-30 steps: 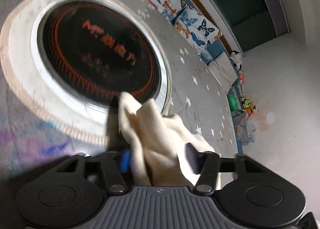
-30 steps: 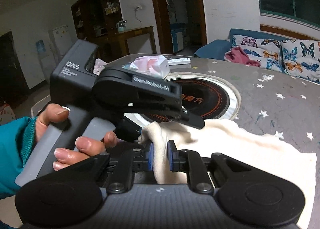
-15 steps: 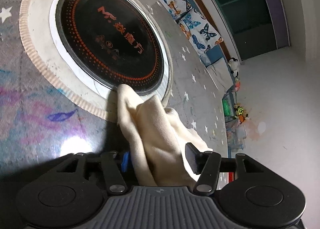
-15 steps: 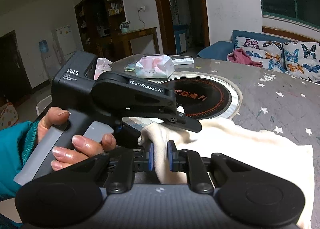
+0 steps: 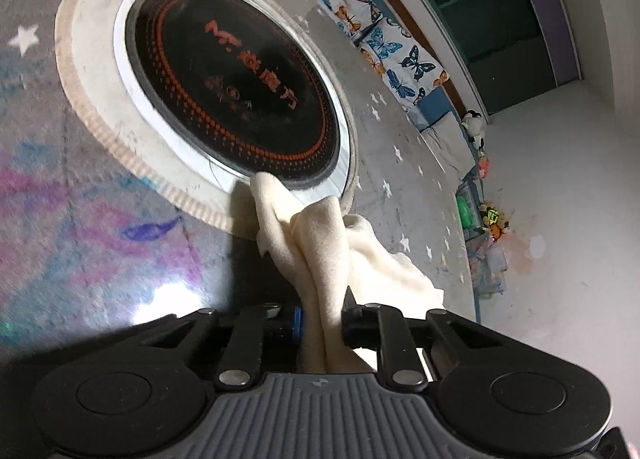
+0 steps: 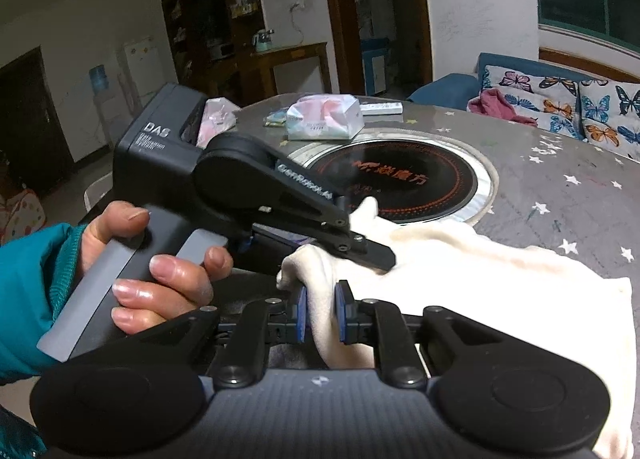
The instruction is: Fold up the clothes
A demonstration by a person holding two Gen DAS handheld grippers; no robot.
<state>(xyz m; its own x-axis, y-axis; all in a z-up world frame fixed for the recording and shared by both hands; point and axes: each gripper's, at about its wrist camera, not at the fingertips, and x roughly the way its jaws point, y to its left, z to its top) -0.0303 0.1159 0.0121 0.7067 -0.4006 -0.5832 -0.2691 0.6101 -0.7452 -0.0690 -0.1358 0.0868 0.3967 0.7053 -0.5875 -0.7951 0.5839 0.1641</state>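
On starred table [image 6: 560, 187], cream cloth [image 6: 480, 271] bunched, both tools pinching

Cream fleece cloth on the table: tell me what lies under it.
The cream fleece cloth lies on the grey star-print table cover, its bunched end reaching the rim of the round black induction hob. Anything beneath the cloth itself is covered.

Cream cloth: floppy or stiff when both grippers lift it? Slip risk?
Likely floppy: the cream cloth bunches and drapes in soft folds between the left gripper, whose jaws are closing on it, and the right gripper. Probably light. The fleecy-looking surface suggests little slip.
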